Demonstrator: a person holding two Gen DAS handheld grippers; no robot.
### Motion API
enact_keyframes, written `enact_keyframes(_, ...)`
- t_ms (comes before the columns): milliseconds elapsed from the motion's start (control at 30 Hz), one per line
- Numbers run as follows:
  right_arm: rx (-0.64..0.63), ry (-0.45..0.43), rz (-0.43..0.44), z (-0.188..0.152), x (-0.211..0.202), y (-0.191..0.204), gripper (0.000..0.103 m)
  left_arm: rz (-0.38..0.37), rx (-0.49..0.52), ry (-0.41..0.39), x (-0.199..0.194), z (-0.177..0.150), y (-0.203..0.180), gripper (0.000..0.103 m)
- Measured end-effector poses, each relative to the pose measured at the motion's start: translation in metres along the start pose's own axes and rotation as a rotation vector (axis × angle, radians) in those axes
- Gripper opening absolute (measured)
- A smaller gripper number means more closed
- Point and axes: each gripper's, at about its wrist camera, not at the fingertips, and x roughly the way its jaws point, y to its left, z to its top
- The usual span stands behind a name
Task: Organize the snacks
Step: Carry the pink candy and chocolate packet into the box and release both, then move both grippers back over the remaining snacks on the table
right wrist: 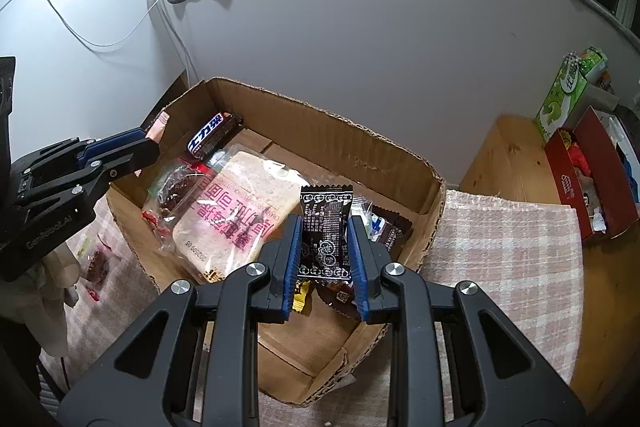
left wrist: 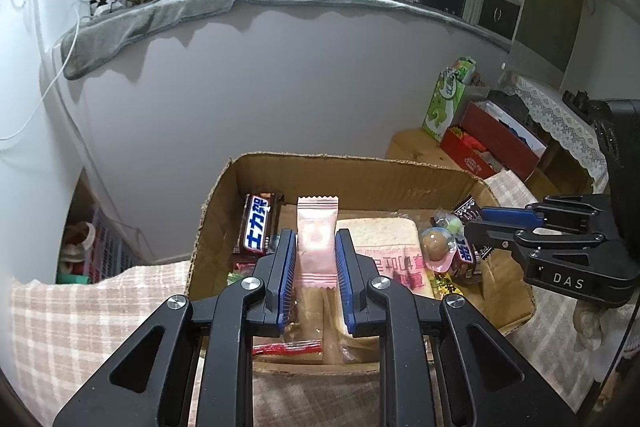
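An open cardboard box (left wrist: 352, 167) (right wrist: 344, 131) holds snacks: a Snickers bar (left wrist: 258, 227) (right wrist: 212, 139), a bagged bread slice (left wrist: 384, 239) (right wrist: 240, 211) and small wrapped candies (left wrist: 444, 243). My left gripper (left wrist: 316, 239) is shut on a pink sachet (left wrist: 316, 239), held upright over the box's near left part. My right gripper (right wrist: 326, 231) is shut on a black sachet (right wrist: 326, 227), held over the box's right part. Each gripper shows in the other's view: the right gripper in the left wrist view (left wrist: 476, 221), the left gripper in the right wrist view (right wrist: 148, 147).
The box stands on a pink checked cloth (right wrist: 508, 239) (left wrist: 80, 315) over a wooden table (right wrist: 516, 155). A red box (right wrist: 592, 179) (left wrist: 496, 143) and a green carton (right wrist: 568, 91) (left wrist: 448, 95) stand at the right. A white wall is behind. Loose snacks (right wrist: 98, 263) lie left of the box.
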Motion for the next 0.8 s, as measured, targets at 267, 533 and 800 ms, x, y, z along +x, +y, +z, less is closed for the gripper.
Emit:
enact_keyframes(267, -0.029, -0.055, -0.03, -0.003, -0.011, 0.005, 0.075, 0.02, 0.0, -0.009, -0.004, 0.001, 0.0, 0.046)
enact_keyframes(533, -0.036, -0.07, -0.045, -0.005, -0.024, 0.011, 0.076, 0.011, -0.009, -0.025, -0.019, 0.001, 0.002, 0.046)
enact_keyframes(800, -0.025, -0.084, -0.033, -0.016, -0.042, 0.015, 0.081, 0.015, -0.034, -0.063, -0.054, -0.01, 0.02, 0.046)
